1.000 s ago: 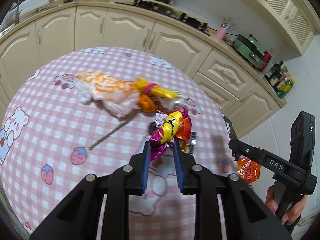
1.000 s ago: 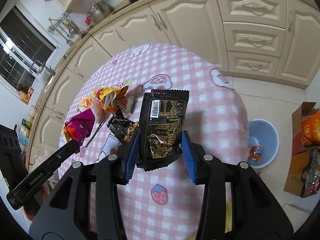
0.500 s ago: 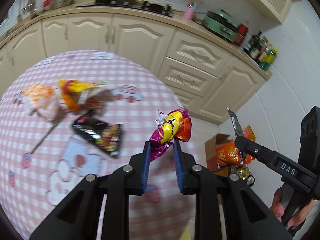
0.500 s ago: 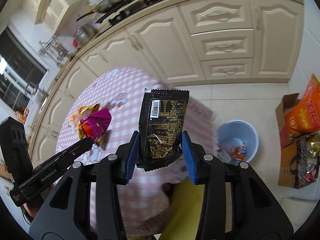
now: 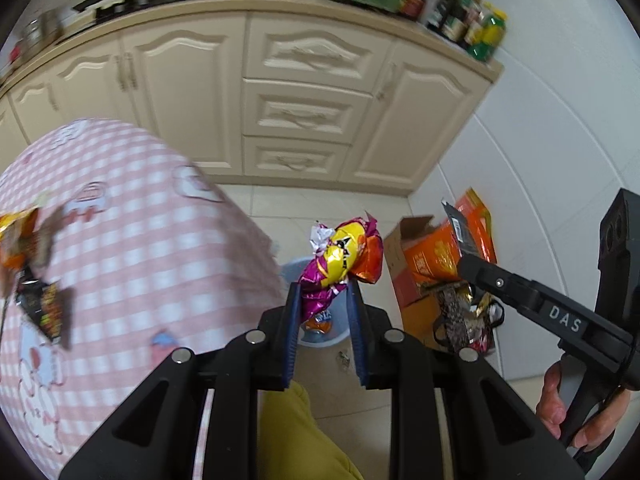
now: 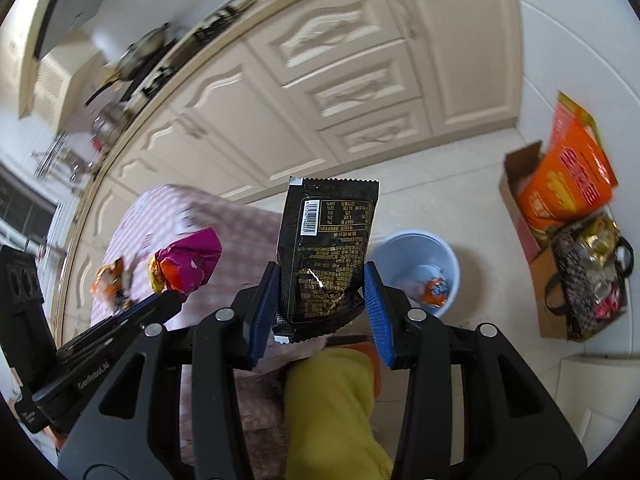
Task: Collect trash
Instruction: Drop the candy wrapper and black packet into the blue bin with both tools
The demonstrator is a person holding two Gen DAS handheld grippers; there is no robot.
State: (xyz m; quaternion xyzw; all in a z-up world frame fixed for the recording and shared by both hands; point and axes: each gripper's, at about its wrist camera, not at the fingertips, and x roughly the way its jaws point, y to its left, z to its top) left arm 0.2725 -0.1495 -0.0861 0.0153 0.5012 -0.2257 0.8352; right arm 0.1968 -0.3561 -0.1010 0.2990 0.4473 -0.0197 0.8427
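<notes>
Left gripper (image 5: 323, 300) clamps crumpled foil wrapper (image 5: 338, 264) between its fingers; right gripper (image 6: 322, 284) pinches upright black packet (image 6: 326, 252).

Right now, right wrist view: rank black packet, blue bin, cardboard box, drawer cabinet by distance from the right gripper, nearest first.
1. black packet: clamped in the right gripper.
2. blue bin: on the floor just right of the gripper.
3. cardboard box: on the floor, far right.
4. drawer cabinet: along the back wall; box versus cabinet is close.

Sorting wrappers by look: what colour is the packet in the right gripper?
Black with gold print, clearest in the right wrist view: packet.
</notes>
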